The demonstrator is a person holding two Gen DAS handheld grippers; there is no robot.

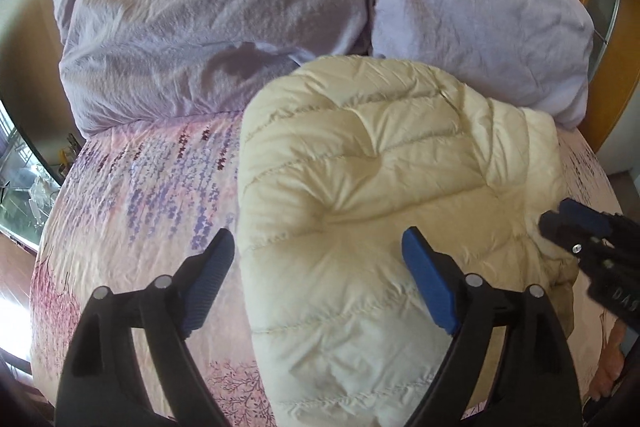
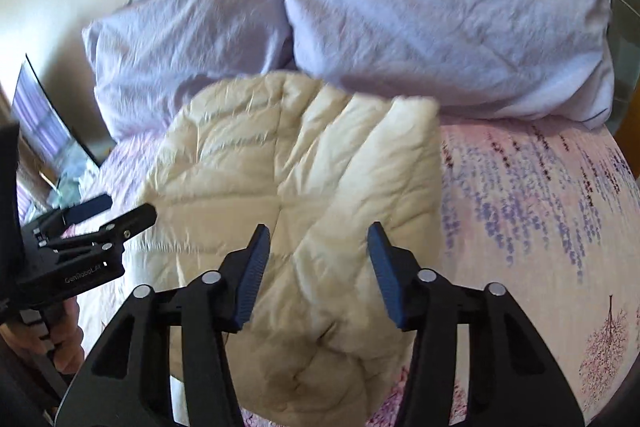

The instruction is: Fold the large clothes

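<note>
The cream down jacket (image 1: 380,211) lies folded on the floral bed sheet (image 1: 140,195), under both grippers. The left gripper (image 1: 318,283) has its jaws wide open and holds nothing. The right gripper (image 2: 318,275) is also open and empty. 2 lilac pillows (image 2: 420,7) lie beyond the jaws.

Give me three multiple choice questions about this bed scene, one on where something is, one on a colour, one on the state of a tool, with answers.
1. Where does the folded puffer jacket lie?
A. on the floral bedspread
B. on the floor
C. on top of the pillows

2. What colour are the two pillows?
A. green
B. lavender
C. red

3. How is the left tool?
A. shut on a pillow
B. shut on the jacket
C. open, holding nothing

Answers: 1 A, bedspread shows on both sides of the jacket. 2 B, both covers look pale purple. 3 C, its blue pads stand wide apart, clear of the fabric.
</note>
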